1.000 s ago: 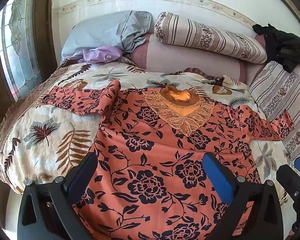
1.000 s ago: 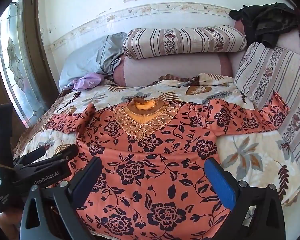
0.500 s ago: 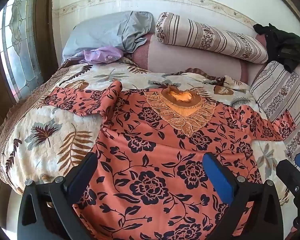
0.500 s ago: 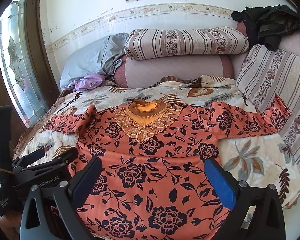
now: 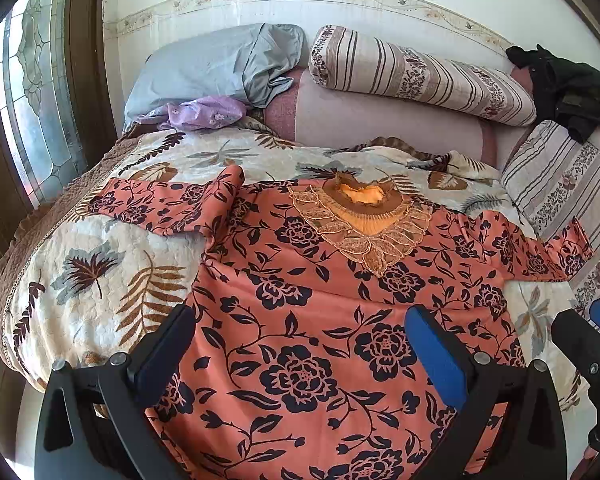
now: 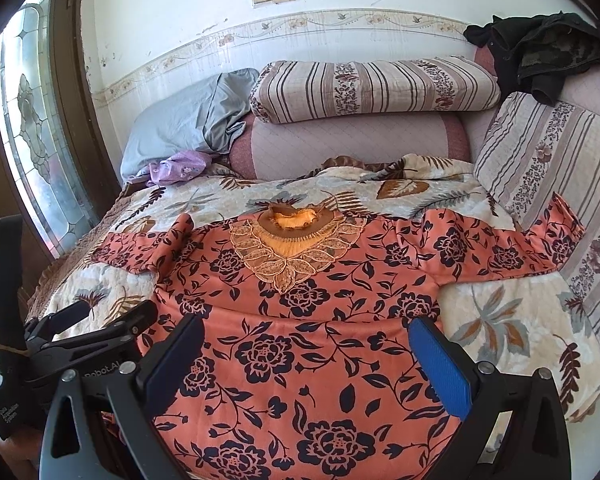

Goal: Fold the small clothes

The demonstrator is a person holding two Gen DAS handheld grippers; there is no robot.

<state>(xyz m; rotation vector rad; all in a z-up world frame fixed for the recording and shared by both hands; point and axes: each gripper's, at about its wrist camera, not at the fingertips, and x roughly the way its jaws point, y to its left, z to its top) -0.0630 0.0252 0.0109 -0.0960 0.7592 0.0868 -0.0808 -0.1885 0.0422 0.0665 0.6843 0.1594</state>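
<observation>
- Left wrist view: left tool (image 5: 298, 332) spread wide over the orange blouse (image 5: 300, 320), gripping nothing
- Right tool (image 6: 306, 346) likewise apart
- Rumpled left sleeve (image 5: 172, 206) may fold in crooked
- Slick cloth could slide off the bed (image 5: 100, 272)

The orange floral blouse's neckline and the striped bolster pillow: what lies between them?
In the right wrist view, a stretch of leaf-print quilt and the pink sofa backrest lie between blouse and pillow.
</observation>
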